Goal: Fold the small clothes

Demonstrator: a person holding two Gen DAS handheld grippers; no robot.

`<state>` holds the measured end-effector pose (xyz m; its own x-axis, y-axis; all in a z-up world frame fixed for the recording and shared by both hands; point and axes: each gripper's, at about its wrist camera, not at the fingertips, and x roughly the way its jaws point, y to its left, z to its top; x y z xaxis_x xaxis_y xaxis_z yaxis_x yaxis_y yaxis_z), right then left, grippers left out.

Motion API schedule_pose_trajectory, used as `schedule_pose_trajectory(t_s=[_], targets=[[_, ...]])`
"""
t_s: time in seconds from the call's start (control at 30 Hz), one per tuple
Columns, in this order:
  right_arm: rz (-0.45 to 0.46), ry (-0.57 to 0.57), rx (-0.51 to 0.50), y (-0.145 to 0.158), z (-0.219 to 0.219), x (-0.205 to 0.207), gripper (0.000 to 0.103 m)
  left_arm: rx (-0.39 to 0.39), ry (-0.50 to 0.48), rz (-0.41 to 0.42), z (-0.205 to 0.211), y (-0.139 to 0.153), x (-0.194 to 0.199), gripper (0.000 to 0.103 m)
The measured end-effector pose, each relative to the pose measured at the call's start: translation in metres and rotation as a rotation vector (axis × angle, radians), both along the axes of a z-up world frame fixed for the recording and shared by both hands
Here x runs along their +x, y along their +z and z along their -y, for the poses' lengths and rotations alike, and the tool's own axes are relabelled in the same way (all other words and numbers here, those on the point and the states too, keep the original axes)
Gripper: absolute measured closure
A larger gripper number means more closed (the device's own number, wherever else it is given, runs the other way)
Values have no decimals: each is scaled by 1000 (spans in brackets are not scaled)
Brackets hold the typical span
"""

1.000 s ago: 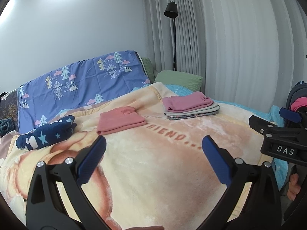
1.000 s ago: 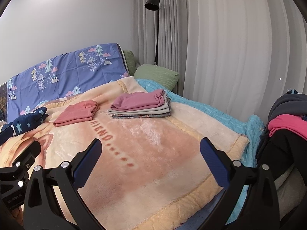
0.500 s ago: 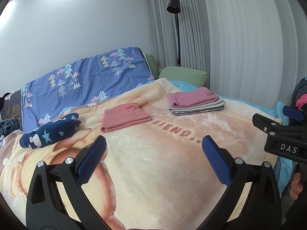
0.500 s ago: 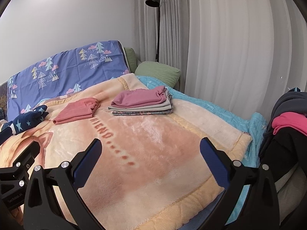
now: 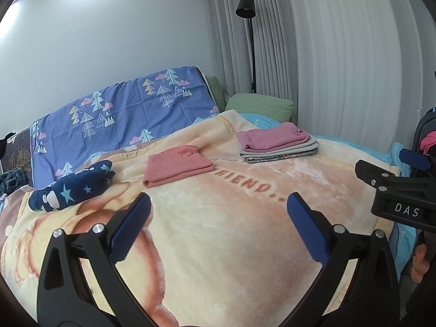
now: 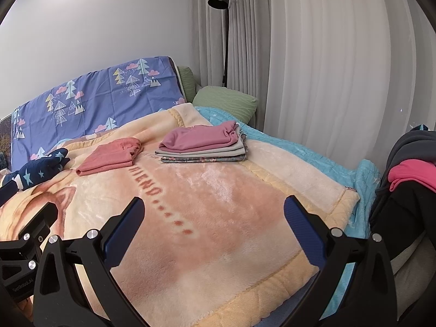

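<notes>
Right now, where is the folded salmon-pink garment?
The folded salmon-pink garment lies on the peach blanket, left of centre in both views, between the navy star-print item and the stack of folded clothes.

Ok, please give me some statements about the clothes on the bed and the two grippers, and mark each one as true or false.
1. The left gripper holds a piece of clothing. False: it is open and holds nothing.
2. A pink folded garment lies on top of the stack of folded clothes. True.
3. The salmon folded garment rests on the green pillow. False: it lies on the peach blanket, apart from the stack.
4. The right gripper is open. True.
5. The navy star-patterned garment lies on the stack. False: it lies by itself, left of the salmon one.
</notes>
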<state>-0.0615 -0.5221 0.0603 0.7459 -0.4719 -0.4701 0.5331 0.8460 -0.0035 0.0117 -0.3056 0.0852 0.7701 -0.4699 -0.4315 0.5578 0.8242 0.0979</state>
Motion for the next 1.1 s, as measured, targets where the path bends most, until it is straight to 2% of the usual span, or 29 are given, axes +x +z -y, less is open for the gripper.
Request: schedule_pose_trajectory(t_s=[1.1], targets=[[-4,16,2,-3,-3,7,1,0,24,-51,-3,-5,12,2]])
